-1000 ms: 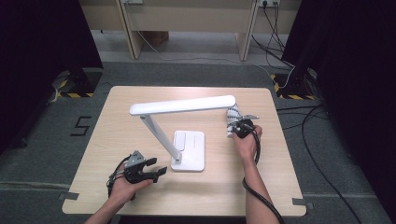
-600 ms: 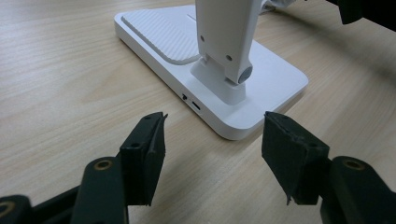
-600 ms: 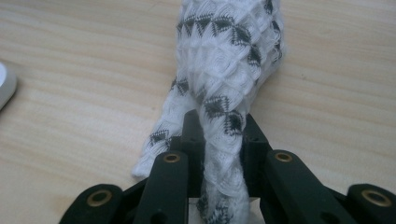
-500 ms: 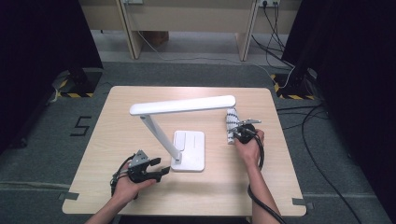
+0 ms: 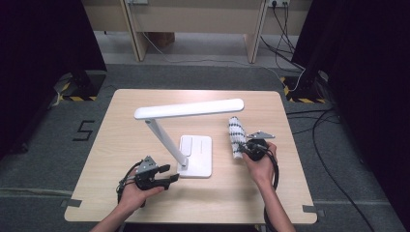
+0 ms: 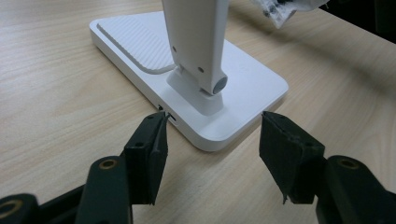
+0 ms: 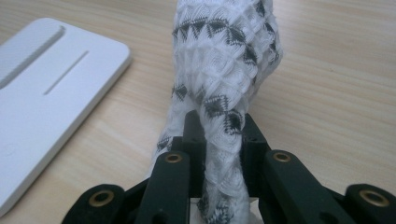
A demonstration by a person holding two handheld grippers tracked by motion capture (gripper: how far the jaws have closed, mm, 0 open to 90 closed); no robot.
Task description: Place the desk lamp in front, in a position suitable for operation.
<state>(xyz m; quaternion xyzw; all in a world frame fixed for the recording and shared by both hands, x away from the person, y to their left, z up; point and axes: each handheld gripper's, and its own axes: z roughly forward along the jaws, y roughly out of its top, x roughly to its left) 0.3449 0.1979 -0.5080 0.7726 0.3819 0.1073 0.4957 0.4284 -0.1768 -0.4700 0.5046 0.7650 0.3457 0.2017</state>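
black jaws of the left gripper stand wide apart and have just been narrowing a little, straddling the near corner of the white lamp base with no pad pressing on it; in the high view that gripper sits at the base's front left corner. further right, the right gripper is clenched tight on a white cloth with black zigzag pattern, which stretches forward from the gripper across the wooden table, right of the lamp base.

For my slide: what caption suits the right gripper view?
Right gripper shut on a white, black-patterned cloth, beside the white lamp base.
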